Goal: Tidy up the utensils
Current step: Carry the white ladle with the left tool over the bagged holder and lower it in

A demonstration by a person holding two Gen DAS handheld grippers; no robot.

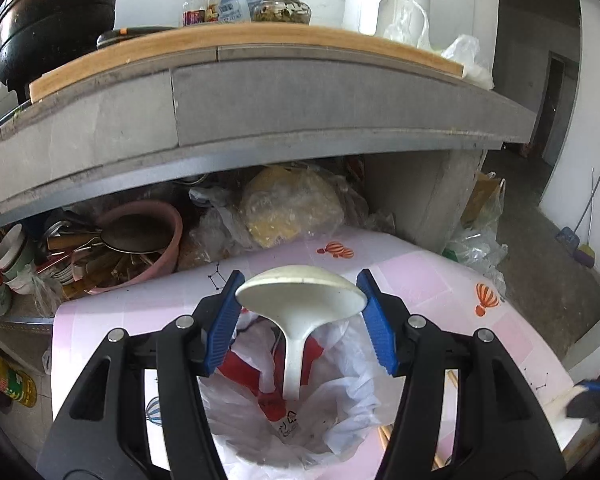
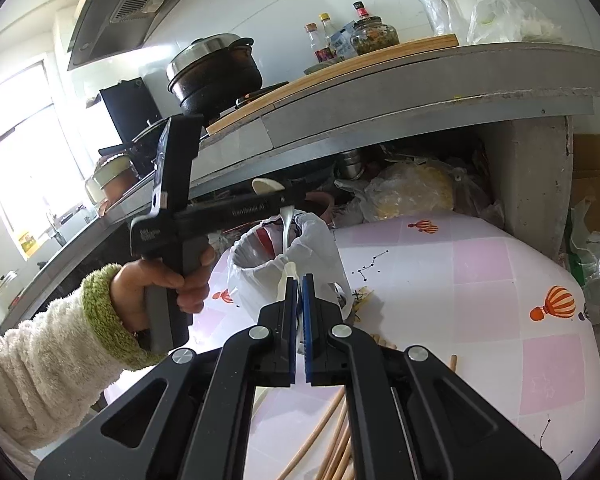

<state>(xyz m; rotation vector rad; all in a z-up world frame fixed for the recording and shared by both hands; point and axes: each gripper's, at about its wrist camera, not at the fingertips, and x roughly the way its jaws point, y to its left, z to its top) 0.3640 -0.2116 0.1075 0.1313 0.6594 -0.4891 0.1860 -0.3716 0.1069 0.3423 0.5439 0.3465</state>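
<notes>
My left gripper [image 1: 302, 308] is shut on the bowl of a white ladle [image 1: 300, 290], with a blue pad against each side of the rim. The ladle's handle hangs straight down over a tub lined with a white plastic bag [image 1: 340, 420]. In the right wrist view a person's hand [image 2: 160, 284] holds the left gripper [image 2: 284, 200] above that tub [image 2: 260, 264], and the ladle [image 2: 265, 187] shows past it. My right gripper [image 2: 299, 304] is shut just in front of the tub. A pale sliver lies beside its left pad; whether it is held I cannot tell. Wooden chopsticks [image 2: 332, 420] lie on the table.
The table [image 2: 480, 280] has a pink and white cloth with balloon prints. Behind it, a shelf under the grey counter [image 1: 300, 92] is crammed with a pink basin [image 1: 160, 240] of utensils, bowls and plastic bags. A black pot [image 2: 216, 68], bottles and a jar stand on the counter.
</notes>
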